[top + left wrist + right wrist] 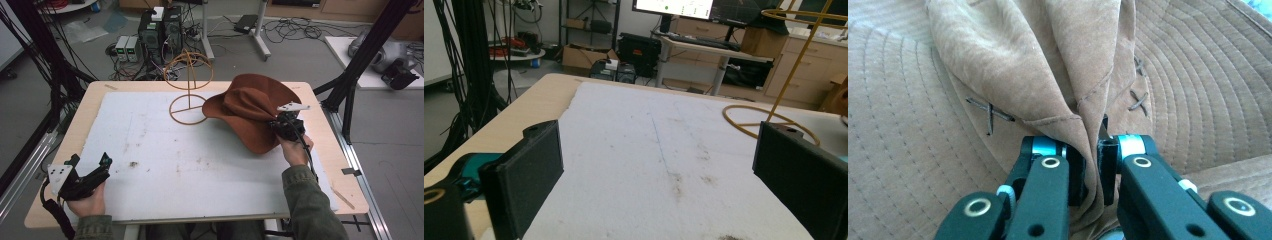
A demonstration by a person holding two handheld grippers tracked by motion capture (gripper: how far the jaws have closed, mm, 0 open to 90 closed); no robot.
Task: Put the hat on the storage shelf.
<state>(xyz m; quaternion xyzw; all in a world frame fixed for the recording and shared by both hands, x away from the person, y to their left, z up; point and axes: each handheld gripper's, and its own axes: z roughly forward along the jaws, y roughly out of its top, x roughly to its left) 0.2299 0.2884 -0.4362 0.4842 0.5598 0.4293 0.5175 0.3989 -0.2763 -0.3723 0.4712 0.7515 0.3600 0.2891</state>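
Note:
A brown wide-brimmed hat (250, 107) hangs tilted over the right half of the table, its crown crumpled. My right gripper (281, 124) is shut on a fold of the crown's fabric. In the right gripper view the pinched hat fabric (998, 65) bunches between the right gripper's (1091, 167) black jaws. A yellow wire hat stand (188, 85) rises just left of the hat, and the brim's left edge overlaps its round base. My left gripper (92, 167) rests at the table's front left corner. It is open, and the left gripper view shows the left gripper (659, 170) with wide-spread jaws around nothing.
A white foam mat (175, 160) covers most of the wooden table (85, 107). Computer boxes and cables (150, 35) lie on the floor beyond the far edge. Black frame posts (350, 80) stand at the table's right and left sides.

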